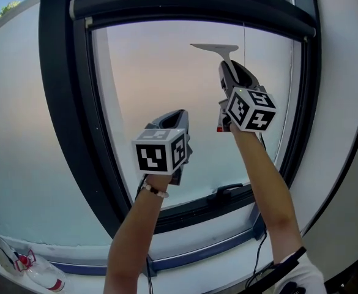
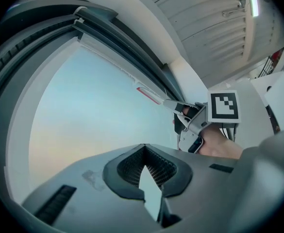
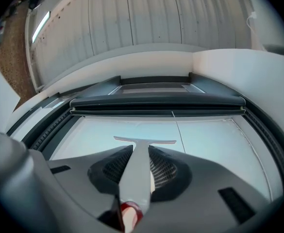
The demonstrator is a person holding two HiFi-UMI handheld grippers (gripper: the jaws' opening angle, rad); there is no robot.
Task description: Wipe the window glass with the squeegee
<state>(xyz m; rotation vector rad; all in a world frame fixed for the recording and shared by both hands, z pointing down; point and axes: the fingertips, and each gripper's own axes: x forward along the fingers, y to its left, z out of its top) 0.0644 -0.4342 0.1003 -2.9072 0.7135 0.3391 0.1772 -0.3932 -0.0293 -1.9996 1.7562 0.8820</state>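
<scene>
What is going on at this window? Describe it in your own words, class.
A person works at a window with a gripper in each hand. The right gripper is shut on the squeegee by its handle, with the blade high up on the glass, just below the top frame. The left gripper is shut, holds nothing and is raised lower down.

The window glass (image 1: 160, 84) is shading from pale blue into peach-pink. Its frame (image 1: 59, 103) is showing near-black, and the wall (image 1: 350, 133) beside it is showing white. The squeegee (image 1: 221, 49) is showing pale grey-white, with a red end on its handle in the right gripper view. The left gripper (image 1: 174, 115) and the right gripper (image 1: 229, 66) are both showing grey bodies with darker, mesh-patterned pads, each carrying a white cube patterned with black squares.
</scene>
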